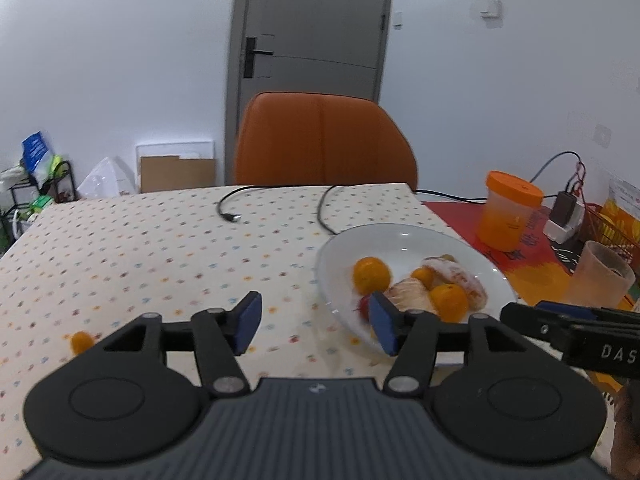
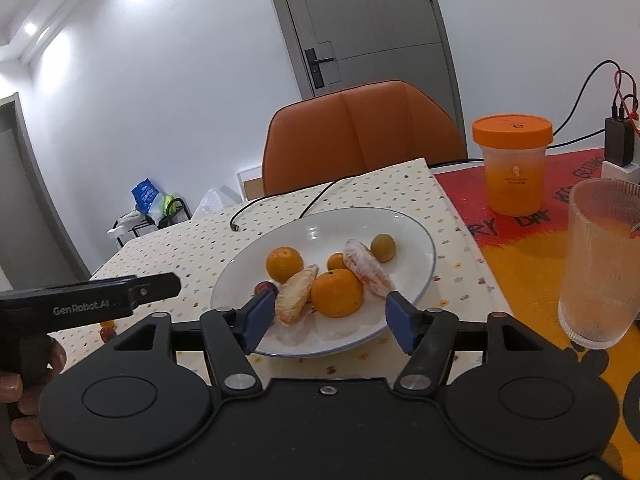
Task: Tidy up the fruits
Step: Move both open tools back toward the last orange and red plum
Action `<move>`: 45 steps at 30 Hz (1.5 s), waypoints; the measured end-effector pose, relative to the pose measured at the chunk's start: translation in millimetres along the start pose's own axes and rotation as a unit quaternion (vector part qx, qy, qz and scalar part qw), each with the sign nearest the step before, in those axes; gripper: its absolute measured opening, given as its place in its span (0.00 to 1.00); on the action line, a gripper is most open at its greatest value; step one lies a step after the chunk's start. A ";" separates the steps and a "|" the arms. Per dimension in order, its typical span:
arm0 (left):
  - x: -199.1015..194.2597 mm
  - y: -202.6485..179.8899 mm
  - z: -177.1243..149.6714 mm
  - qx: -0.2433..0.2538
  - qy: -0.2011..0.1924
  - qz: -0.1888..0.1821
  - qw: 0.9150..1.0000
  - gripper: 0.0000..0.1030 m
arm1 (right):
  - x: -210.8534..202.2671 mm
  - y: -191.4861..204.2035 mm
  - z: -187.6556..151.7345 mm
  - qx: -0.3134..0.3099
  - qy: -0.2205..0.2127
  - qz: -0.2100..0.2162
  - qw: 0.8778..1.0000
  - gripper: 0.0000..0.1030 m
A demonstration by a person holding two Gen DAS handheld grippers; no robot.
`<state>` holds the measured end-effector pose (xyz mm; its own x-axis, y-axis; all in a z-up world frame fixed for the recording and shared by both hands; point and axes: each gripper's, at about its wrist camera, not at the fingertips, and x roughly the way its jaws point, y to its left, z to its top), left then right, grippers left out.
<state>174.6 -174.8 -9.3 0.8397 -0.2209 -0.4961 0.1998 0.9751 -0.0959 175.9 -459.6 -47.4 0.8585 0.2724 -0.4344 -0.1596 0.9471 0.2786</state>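
Observation:
A white plate (image 2: 400,216) on the dotted tablecloth holds two mandarins (image 2: 337,292), a smaller orange fruit (image 2: 337,261), an olive-green fruit (image 2: 383,247), two peeled citrus pieces (image 2: 366,268) and a red cherry-sized fruit (image 2: 266,287). My right gripper (image 2: 330,320) hovers open over the plate's near rim, with nothing between its fingers. Left of the plate (image 1: 332,248) my left gripper (image 1: 314,324) stands open and empty above the cloth. A small orange fruit (image 1: 81,341) lies loose on the cloth to its left. In the right wrist view a small red fruit (image 2: 107,333) lies under the left gripper (image 2: 160,286).
An orange-lidded jar (image 2: 514,168) and a ribbed glass (image 2: 600,264) stand on the red-and-yellow mat to the right of the plate. Black cables (image 1: 228,212) lie across the far side of the table. An orange chair (image 1: 324,144) stands behind it, and a charger (image 2: 618,144) at far right.

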 end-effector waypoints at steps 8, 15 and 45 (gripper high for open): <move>-16.4 30.0 -5.7 -0.026 0.000 0.020 0.999 0.81 | -2.6 21.9 -1.7 -0.005 -0.002 0.006 1.000 0.80; -28.6 50.7 -11.8 -0.038 0.003 0.040 0.998 0.90 | -2.7 42.2 -2.2 -0.022 -0.001 0.000 1.000 0.96; -82.2 128.2 -44.4 -0.079 0.001 0.098 0.992 0.94 | 2.2 114.0 -14.1 -0.056 0.018 0.060 0.996 1.00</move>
<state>108.8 -30.8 -19.2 0.8538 -0.0263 -0.5200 -0.0494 0.9901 -0.1312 152.7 -348.7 -28.6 0.8118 0.3891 -0.4354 -0.3153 0.9197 0.2342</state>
